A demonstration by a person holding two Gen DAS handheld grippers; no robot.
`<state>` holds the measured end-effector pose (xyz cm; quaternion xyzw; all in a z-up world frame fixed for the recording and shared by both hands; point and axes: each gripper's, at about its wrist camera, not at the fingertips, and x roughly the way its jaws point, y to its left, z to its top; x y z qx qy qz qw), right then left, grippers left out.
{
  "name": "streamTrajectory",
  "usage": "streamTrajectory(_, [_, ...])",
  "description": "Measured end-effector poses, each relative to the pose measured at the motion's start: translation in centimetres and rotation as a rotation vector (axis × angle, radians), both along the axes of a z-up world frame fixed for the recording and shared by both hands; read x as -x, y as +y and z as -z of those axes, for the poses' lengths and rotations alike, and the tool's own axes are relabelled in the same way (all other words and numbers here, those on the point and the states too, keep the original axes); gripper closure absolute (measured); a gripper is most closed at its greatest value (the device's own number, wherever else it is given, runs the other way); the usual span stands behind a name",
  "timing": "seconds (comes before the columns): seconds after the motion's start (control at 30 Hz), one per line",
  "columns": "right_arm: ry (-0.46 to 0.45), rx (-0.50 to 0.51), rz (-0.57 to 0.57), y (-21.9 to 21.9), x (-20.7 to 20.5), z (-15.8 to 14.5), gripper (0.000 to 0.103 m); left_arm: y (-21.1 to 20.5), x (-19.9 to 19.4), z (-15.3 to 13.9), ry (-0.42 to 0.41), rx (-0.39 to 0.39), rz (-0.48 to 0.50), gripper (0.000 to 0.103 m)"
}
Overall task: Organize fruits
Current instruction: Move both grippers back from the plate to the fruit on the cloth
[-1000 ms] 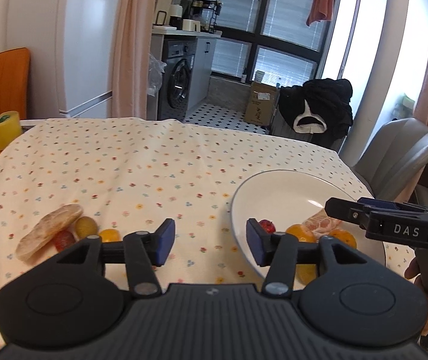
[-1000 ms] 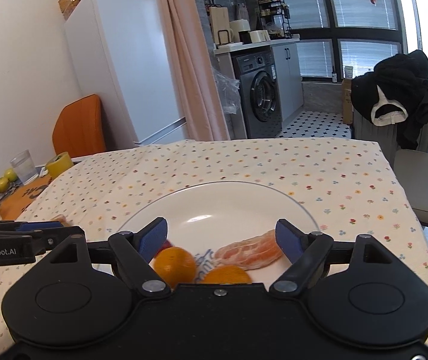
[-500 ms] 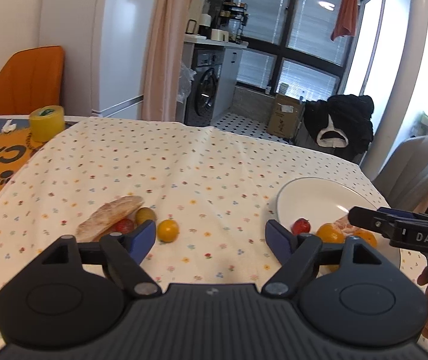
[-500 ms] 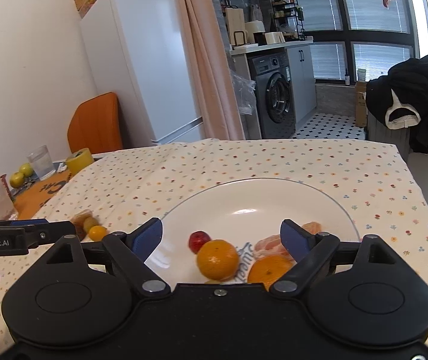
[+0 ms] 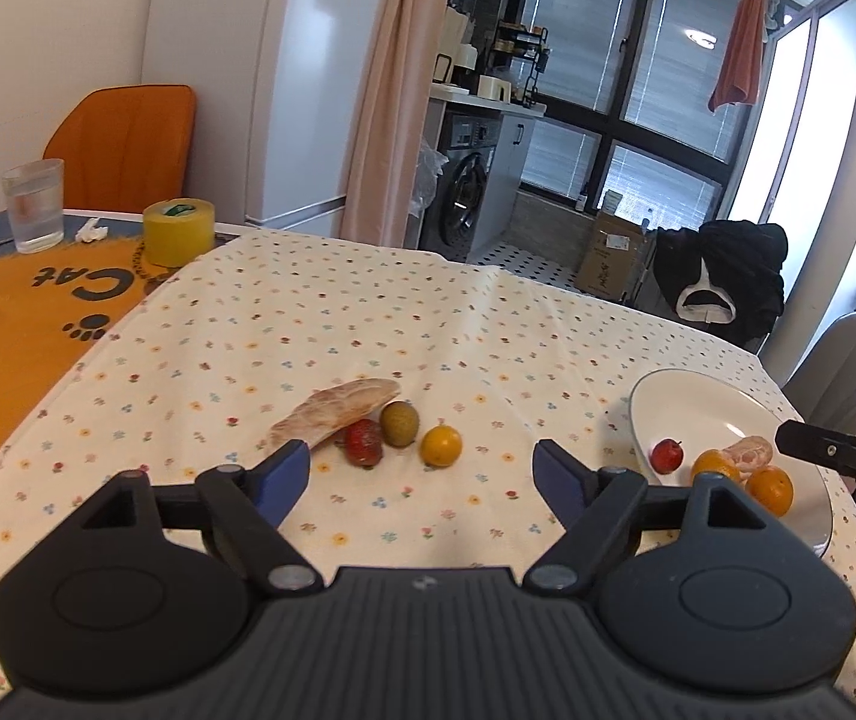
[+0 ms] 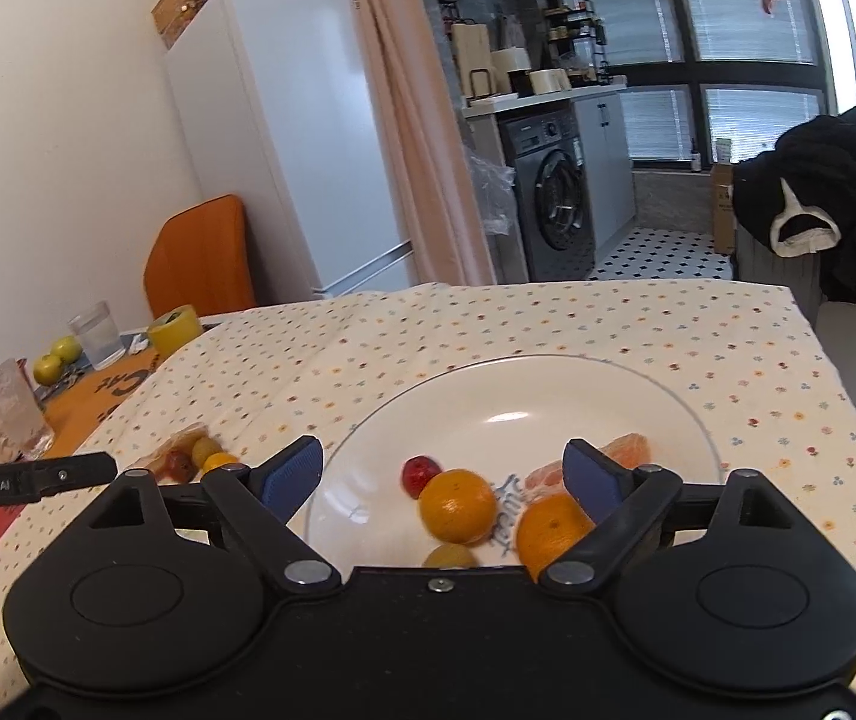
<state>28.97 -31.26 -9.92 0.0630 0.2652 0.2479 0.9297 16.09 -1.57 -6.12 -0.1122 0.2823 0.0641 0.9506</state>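
A white plate [image 6: 637, 384] at centre frame in the right wrist view holds two oranges [image 6: 457, 505], a small red fruit [image 6: 420, 476], peeled pink citrus segments [image 6: 628, 444] and a yellowish fruit [image 6: 450, 557] cut off by the tool body; blue script on the plate, between the oranges, is too blocked to read. In the left wrist view, four more pieces sit at centre frame on the flower-print tablecloth [image 5: 428, 312], well apart from the plate: a strawberry [image 5: 363, 443], a greenish round fruit [image 5: 399, 423], a small orange-yellow fruit [image 5: 440, 446] and a long pale pink slice [image 5: 338, 408], its kind unclear. The left gripper [image 5: 422, 471] hangs in front of this cluster, blue-padded fingers spread wide, holding nothing. The right gripper [image 6: 444, 474] hovers over the plate, likewise spread and empty. "GenRobot.AI" shows on the left tool at the left edge of the right wrist view; a letter "D" shows on the right tool before the frame cuts it. An orange mat [image 5: 38, 300] at left reads "Cat", upside down.
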Motion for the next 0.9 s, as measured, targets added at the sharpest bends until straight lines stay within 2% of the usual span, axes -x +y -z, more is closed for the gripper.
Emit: streamTrajectory(0.9, [0.03,0.042,-0.19,9.0,1.1,0.9,0.016,6.3,2.6,1.4,0.005,0.045,-0.109,0.023])
